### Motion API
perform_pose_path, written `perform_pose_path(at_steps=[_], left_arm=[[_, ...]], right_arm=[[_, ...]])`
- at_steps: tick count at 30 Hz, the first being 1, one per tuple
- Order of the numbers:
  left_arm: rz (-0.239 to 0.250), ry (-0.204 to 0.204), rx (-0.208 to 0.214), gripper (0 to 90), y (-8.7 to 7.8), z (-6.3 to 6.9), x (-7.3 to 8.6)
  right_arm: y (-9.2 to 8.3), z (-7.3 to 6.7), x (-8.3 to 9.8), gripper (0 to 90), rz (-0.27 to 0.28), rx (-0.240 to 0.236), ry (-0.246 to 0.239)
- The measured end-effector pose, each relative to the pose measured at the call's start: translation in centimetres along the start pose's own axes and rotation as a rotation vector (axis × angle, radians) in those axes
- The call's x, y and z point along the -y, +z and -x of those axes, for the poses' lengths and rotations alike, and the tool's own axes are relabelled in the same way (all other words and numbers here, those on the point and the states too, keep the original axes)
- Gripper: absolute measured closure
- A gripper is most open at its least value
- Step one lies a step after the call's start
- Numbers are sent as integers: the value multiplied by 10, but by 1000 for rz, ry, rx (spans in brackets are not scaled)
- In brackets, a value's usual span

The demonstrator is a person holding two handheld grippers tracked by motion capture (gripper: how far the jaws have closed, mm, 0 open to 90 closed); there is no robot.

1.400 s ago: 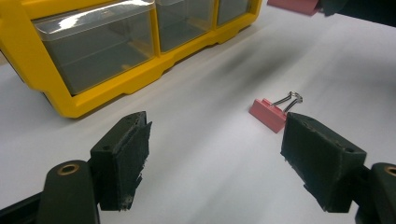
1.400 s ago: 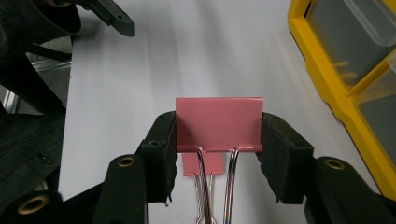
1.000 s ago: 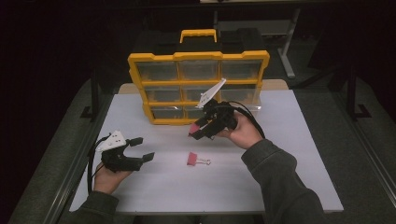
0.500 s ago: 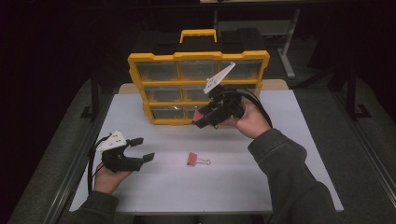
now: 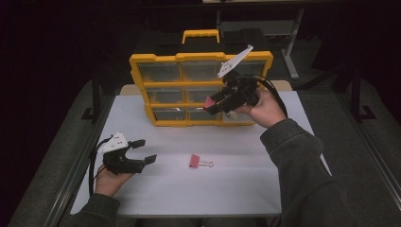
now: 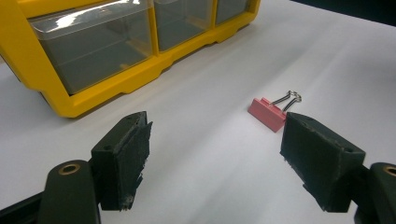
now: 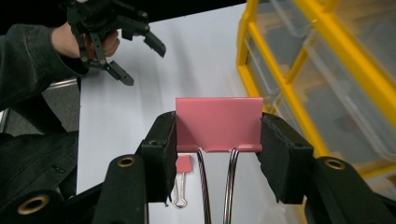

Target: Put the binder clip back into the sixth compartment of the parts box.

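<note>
Pink binder clips are numbering two: one (image 7: 218, 123) is sitting clamped between the right gripper's (image 5: 211, 102) pads before the yellow drawer organizer (image 5: 201, 90), its wire handles cut off below; the other (image 5: 195, 161) is lying on the white table (image 5: 236, 184). The left gripper (image 5: 142, 151) is gaping wide, holding nothing.

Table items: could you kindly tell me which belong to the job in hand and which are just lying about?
In the job:
- large pink binder clip, clamped in the right gripper
- yellow drawer organizer

Lying about:
- small pink binder clip on the white table
- left gripper, open and idle
</note>
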State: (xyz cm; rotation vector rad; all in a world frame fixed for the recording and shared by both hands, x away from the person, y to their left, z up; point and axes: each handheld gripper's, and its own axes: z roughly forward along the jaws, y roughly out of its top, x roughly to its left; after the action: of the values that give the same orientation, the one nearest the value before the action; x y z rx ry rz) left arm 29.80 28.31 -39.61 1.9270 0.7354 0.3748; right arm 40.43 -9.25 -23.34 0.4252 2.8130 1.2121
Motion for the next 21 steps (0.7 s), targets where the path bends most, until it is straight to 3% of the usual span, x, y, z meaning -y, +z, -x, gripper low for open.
perform_pose_path(at_steps=[4, 9, 21], left_arm=[[-8, -13, -2, 234, -1, 0, 0], [-18, 13, -3, 234, -3, -2, 0], [-14, 5, -4, 234, -5, -3, -1]], right_arm=[[-10, 6, 0, 485, 8, 25, -3], [-18, 13, 0, 485, -8, 53, 4], [-41, 34, 10, 485, -17, 123, 45]])
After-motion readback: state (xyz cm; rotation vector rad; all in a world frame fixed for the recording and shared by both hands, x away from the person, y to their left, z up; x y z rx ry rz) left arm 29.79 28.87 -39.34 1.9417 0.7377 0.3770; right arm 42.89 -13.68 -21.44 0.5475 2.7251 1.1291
